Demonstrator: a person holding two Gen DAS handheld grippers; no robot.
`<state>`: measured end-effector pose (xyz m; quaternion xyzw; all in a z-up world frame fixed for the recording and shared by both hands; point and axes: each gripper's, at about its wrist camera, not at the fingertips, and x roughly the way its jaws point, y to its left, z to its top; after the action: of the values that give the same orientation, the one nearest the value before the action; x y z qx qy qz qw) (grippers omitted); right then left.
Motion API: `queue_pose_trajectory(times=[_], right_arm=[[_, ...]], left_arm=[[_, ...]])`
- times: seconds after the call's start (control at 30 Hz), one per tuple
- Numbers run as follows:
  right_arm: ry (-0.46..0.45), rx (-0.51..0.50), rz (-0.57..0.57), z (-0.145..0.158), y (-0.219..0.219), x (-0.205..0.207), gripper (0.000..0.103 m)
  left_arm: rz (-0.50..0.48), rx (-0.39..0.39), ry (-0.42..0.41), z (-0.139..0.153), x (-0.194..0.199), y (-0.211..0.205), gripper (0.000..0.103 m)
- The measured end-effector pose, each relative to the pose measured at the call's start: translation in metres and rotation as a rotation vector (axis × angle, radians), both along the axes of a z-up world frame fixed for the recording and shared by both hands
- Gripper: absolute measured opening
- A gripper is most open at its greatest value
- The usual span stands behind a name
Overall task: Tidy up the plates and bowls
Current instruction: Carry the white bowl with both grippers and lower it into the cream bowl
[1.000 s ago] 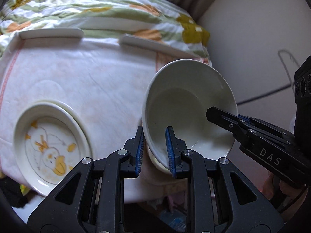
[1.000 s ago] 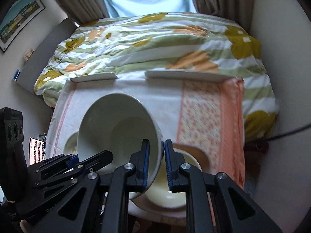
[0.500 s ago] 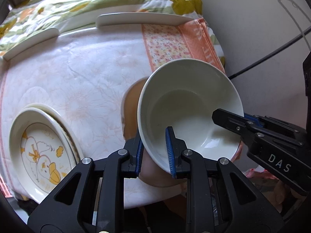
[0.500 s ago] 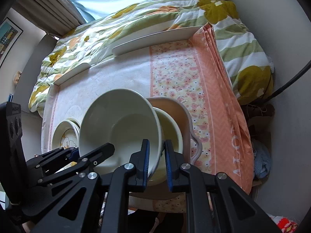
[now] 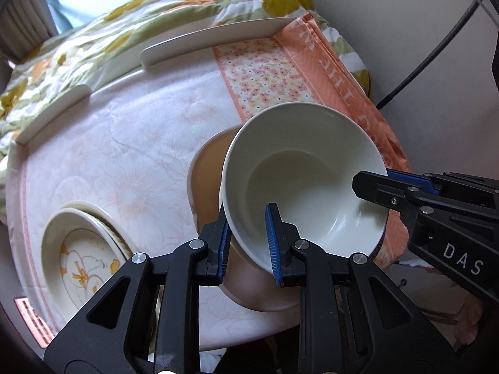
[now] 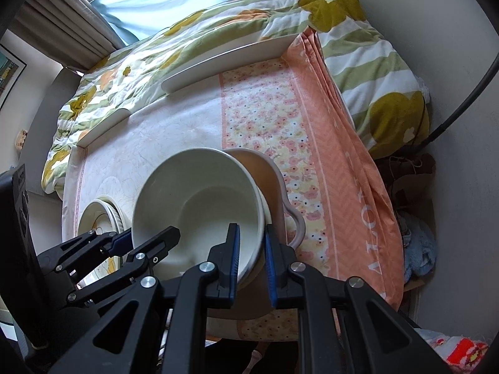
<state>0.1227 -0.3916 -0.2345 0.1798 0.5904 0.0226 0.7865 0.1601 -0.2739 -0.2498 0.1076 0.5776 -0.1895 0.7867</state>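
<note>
Bowl (image 5: 308,184) right of plates (image 5: 84,252)

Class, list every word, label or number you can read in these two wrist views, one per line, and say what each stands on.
"DAS": white letters on the black body of the right hand-held gripper, seen in the left wrist view.
"THE": part of the large pale lettering along the orange border of the tablecloth; the other letters are folded and distorted, not readable as words.
Framed picture on the wall: too small to read.

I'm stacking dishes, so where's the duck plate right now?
In the left wrist view the duck plate lies on the table's near-left, left of the white bowl.
</note>
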Motion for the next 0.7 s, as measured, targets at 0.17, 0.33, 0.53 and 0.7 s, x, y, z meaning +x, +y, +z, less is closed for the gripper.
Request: queue_pose_trajectory(times=[0.17, 0.33, 0.53, 0.7], right_arm=[[0.006, 0.013, -0.007, -0.003, -0.001, -0.004, 0.014], [0.007, 0.022, -0.011, -0.005, -0.002, -0.005, 0.014], [0.0, 0.028, -0.015, -0.004, -0.002, -0.007, 0.014], [-0.01, 0.027, -0.013, -0.003, -0.001, -0.007, 0.014]], left_arm=[[-0.03, 0.055, -0.031, -0.001, -0.002, -0.006, 0.019], [-0.044, 0.098, -0.051, -0.001, -0.005, -0.01, 0.019], [-0.054, 0.119, -0.069, -0.001, -0.007, -0.011, 0.019], [-0.051, 0.117, -0.08, 0.001, -0.007, -0.007, 0.019]])
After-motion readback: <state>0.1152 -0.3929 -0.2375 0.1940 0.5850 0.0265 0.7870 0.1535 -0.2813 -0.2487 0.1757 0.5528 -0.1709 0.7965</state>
